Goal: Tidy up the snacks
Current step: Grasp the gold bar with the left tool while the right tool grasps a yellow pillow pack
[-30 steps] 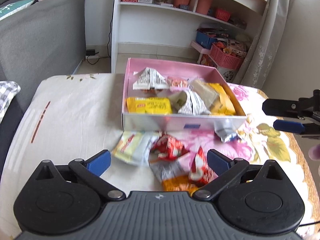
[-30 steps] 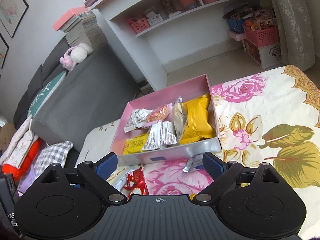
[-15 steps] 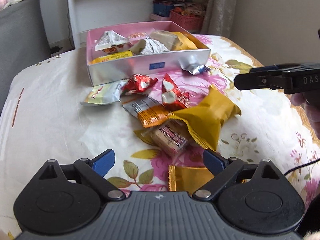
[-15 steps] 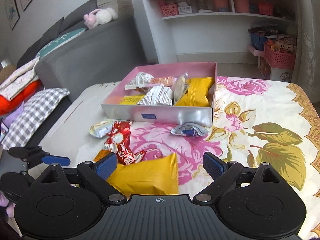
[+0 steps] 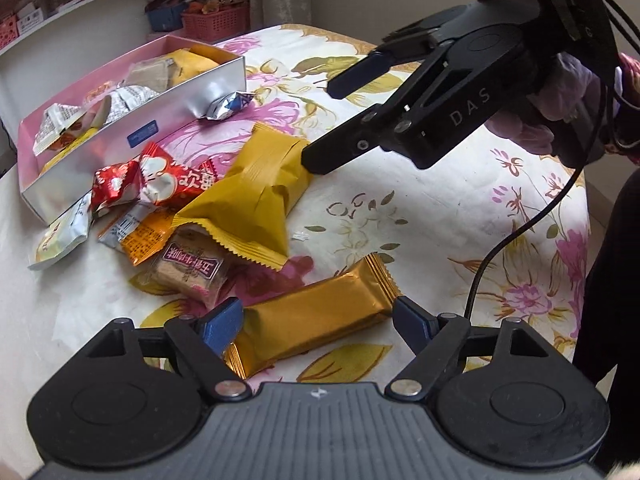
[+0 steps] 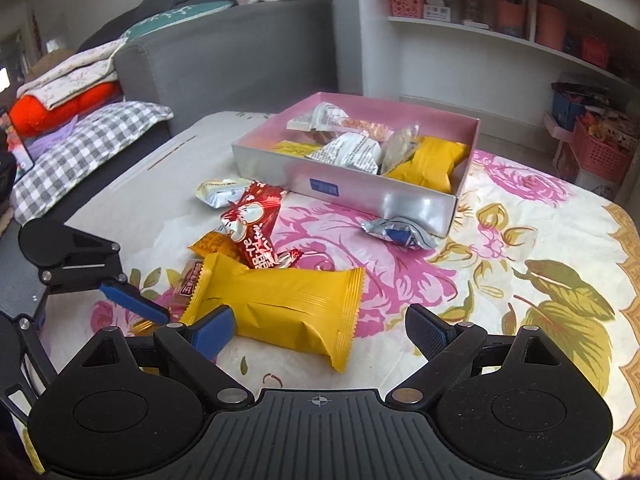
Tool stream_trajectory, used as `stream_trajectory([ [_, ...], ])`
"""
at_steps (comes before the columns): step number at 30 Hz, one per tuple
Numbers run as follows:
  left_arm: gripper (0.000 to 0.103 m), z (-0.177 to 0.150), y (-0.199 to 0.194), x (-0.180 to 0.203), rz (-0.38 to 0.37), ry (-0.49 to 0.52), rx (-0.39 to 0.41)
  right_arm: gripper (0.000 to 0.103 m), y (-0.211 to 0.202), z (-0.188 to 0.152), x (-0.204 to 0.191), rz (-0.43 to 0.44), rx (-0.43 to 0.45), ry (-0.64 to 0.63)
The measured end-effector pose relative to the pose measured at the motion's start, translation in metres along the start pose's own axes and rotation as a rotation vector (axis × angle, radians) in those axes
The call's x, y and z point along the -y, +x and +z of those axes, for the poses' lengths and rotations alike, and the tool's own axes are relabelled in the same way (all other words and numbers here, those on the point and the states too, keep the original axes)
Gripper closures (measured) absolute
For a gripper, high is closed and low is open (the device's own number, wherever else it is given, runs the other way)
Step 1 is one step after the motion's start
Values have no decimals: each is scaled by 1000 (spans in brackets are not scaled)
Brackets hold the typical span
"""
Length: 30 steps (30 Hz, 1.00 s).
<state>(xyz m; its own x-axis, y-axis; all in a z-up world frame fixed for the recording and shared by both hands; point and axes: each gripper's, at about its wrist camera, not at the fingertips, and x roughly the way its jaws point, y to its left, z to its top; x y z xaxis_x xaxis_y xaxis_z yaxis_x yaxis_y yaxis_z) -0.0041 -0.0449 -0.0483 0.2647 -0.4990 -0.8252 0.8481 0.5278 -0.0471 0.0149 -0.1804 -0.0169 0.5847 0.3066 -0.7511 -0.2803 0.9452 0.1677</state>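
Both grippers have dropped toward loose snacks; left gripper wide around the bar, right gripper wide at the pouch; next we close, then carry to the box.

Home living room: sofa, shelves

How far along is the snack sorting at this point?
Partly done: several packets already lie in the pink box. Nothing is gripped. The open left gripper straddles a gold bar; the open right gripper faces a yellow packet. Left on the table: red packets, a silver one and others.
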Motion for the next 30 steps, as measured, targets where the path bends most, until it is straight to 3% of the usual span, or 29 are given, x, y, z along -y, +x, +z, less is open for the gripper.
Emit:
stream_trajectory([
  [4,26,3,8,3,-3,33,-12,9,12,1,-4,32,-22,-82],
  [10,35,-4,5,2,56,57,-35,9,34,7,-3,105,-75,-87],
  [14,48,-8,-1,-9,79,2,-34,9,45,7,-12,82,-105,-125],
  [17,52,-12,-5,-18,72,-39,-47,9,49,5,-19,52,-106,-172],
  [22,53,-11,-8,-15,72,-7,-47,9,51,10,-25,32,-97,-211],
  [25,49,-8,-11,-10,70,25,-26,9,48,14,-32,30,-102,-262],
  [30,49,1,-16,-2,28,75,24,9,33,18,-43,88,-108,-384],
])
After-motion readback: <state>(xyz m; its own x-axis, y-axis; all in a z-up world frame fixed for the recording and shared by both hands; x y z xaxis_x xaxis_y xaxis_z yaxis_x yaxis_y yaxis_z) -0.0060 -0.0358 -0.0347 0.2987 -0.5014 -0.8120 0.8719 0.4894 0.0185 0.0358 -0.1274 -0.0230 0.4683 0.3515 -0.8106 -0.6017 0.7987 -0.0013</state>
